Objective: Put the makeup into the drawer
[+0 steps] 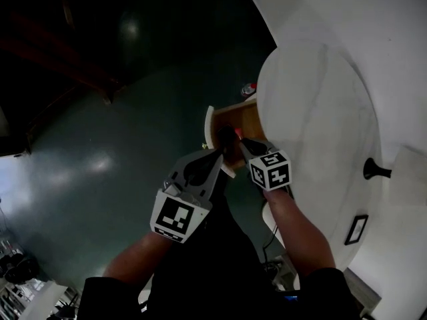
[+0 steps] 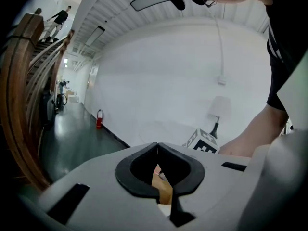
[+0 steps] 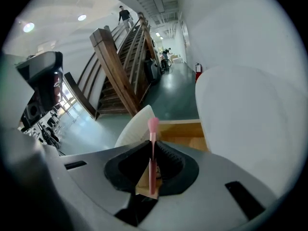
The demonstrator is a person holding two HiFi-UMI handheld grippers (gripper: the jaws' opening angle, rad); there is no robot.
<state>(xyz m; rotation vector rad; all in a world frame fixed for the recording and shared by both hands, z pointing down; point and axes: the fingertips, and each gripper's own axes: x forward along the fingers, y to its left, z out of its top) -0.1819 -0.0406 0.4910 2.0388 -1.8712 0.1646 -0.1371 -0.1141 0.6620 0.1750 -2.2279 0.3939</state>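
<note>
the right gripper (image 3: 153, 148) pinches a thin pink makeup brush (image 3: 153, 127), fluffy end sticking out, over the open wooden drawer (image 3: 181, 129). the left gripper (image 2: 158, 149) is closed tight, holding nothing.

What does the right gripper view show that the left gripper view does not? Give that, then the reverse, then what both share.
Only the right gripper view: a pink makeup brush, clamped upright in the closed jaws of the right gripper, head poking out above them.

Only the left gripper view: the left gripper with jaws together and nothing between them, the right gripper's marker cube, and the person's forearm.

Both: the wooden staircase, the red fire extinguisher, the green floor and wood of the open drawer, only a sliver of it in the left gripper view.
</note>
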